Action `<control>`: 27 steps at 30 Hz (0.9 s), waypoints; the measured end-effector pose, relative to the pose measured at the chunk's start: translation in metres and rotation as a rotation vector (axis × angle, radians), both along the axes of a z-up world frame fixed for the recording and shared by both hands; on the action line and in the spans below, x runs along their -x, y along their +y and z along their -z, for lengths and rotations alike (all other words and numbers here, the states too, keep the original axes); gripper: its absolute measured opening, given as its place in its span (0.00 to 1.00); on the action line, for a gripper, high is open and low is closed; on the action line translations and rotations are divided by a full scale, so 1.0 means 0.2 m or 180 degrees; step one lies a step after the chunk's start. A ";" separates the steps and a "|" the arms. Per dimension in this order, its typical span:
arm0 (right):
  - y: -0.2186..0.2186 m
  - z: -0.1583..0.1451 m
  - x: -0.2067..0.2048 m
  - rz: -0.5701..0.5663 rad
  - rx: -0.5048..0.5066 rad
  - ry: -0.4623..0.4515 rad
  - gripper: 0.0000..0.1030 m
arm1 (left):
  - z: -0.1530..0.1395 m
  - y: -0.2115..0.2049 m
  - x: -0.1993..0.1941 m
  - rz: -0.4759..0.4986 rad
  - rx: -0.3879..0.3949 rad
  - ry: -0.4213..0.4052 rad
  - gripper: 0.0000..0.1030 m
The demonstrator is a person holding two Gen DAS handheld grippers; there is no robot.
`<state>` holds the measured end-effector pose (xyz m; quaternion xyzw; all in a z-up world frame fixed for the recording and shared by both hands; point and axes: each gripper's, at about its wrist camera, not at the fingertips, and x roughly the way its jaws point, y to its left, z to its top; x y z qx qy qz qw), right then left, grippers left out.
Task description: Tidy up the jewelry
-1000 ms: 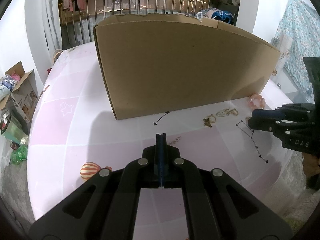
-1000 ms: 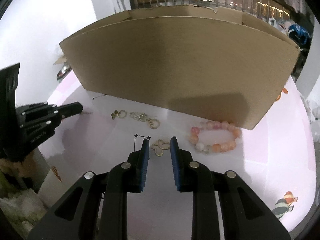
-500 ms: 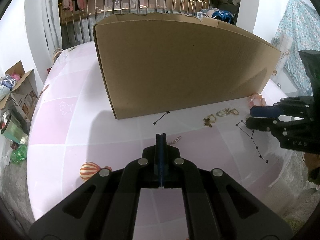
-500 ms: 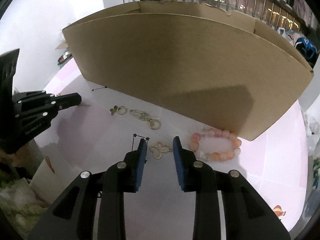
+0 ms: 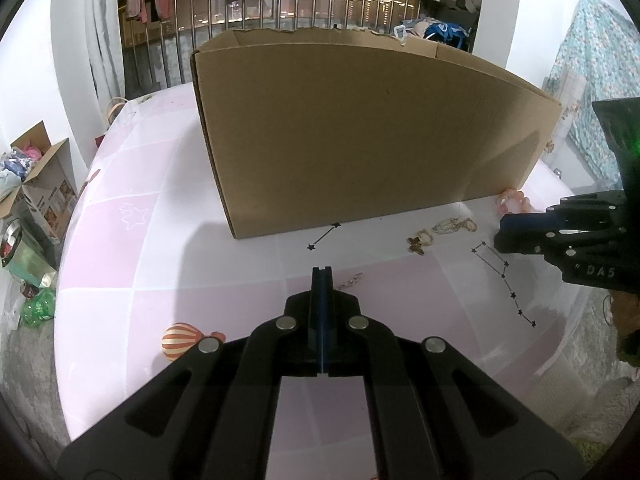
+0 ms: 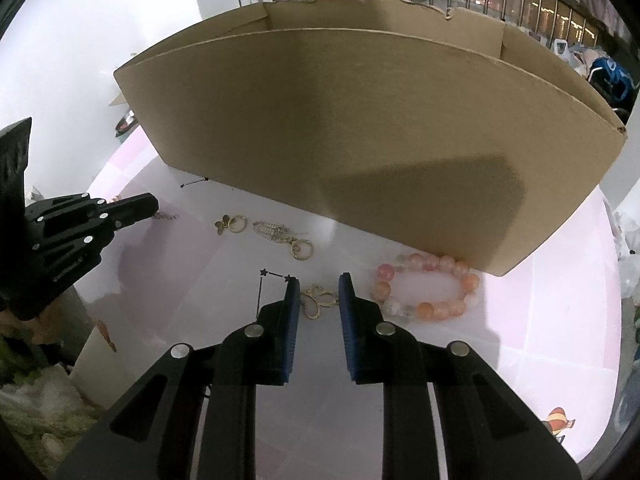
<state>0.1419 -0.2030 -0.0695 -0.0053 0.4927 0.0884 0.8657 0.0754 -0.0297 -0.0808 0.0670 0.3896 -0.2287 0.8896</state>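
Two blue pads of the right tongs [image 6: 319,285] stand apart astride the gold butterfly charm [image 6: 318,300], untouched on the counter [image 6: 520,320] before the cardboard box [image 6: 360,128]; left tongs [image 5: 321,270] closed, empty, farther off.

Readable only: pale letters "DAS" on the black body of the right tool [image 5: 505,240], seen at the right edge of the left wrist view. Small pale print on the side of the left tool [image 6: 154,208], too fine to read. Package print on the floor box [image 5: 44,196] illegible.
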 end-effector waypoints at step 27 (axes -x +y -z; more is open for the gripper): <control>-0.09 -0.16 0.10 0.0032 -0.0105 -0.0223 0.19 | -0.09 0.01 0.04 0.0089 0.0015 -0.0186 0.00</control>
